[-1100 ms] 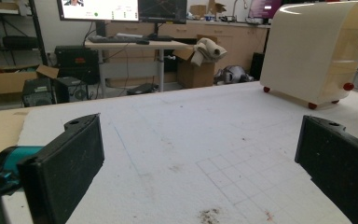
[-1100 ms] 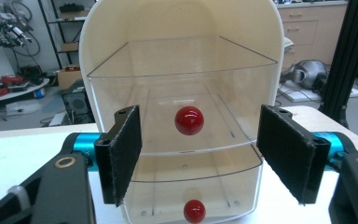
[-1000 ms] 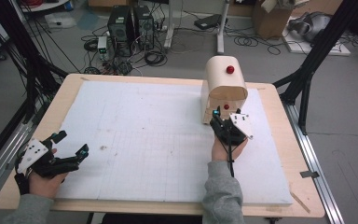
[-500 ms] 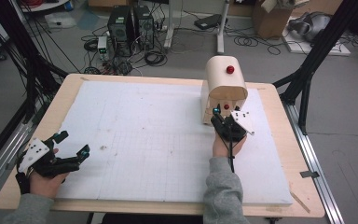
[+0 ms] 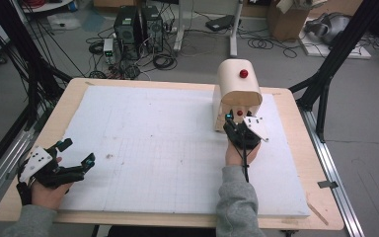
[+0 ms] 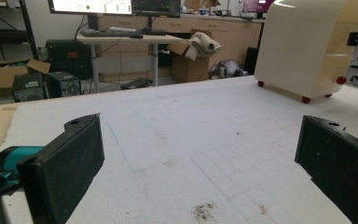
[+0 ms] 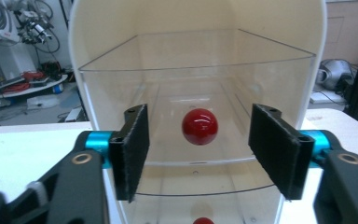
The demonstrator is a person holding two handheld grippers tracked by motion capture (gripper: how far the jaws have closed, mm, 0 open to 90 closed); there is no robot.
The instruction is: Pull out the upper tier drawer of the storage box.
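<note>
Two jaws of right gripper [image 7: 198, 154] stand wide apart, holding nothing, flanking red knob [image 7: 200, 126] at centre of right gripper view – knob sits on clear drawer front of cream cabinet [image 5: 237, 89], right of centre in high view. Likely step: grasp knob; keep jaws level, centre on ball, close before pulling straight (judgement). Clear drawers look empty. Left gripper [image 5: 74, 163] – lower left of high view, wide open, holding nothing.
</note>
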